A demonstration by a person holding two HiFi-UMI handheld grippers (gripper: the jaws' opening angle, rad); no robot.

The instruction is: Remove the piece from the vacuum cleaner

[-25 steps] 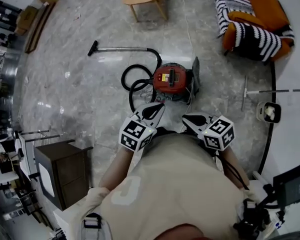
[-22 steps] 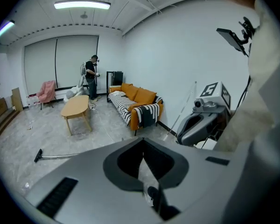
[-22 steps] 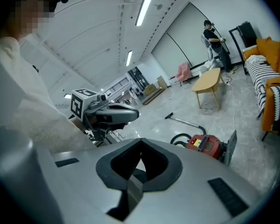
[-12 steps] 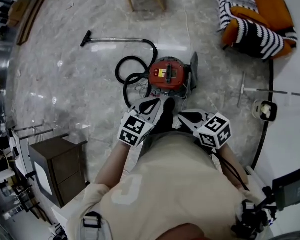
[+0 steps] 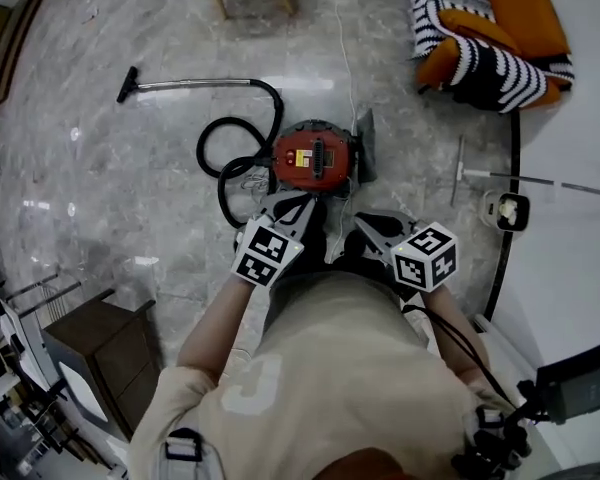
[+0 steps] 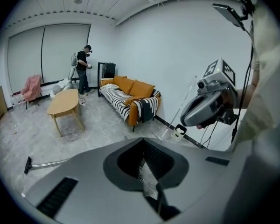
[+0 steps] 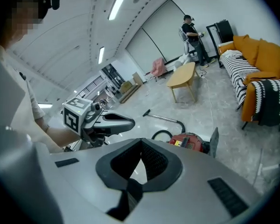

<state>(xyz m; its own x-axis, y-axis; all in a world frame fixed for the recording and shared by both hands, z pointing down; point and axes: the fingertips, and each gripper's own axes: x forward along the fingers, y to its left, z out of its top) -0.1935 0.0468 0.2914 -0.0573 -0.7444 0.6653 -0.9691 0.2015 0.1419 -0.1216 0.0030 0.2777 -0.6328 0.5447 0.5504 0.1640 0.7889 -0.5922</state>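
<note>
Left tongs (image 5: 298, 204), right tongs (image 5: 368, 228) moved closer, pressed together, empty; vacuum cleaner (image 5: 315, 155) just ahead.

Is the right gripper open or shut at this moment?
Shut. In the right gripper view, the right gripper has its two jaws meeting at the tips, and nothing is held between them.

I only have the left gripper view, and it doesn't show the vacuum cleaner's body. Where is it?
Observer: The red vacuum cleaner stands on the floor, directly ahead of the left gripper.
Operator: Where's its hose?
Observer: The black hose lies coiled on the cleaner's left side in the head view.
Operator: And the right gripper's jaws?
Observer: The right gripper is shut, with nothing between its jaws.
</note>
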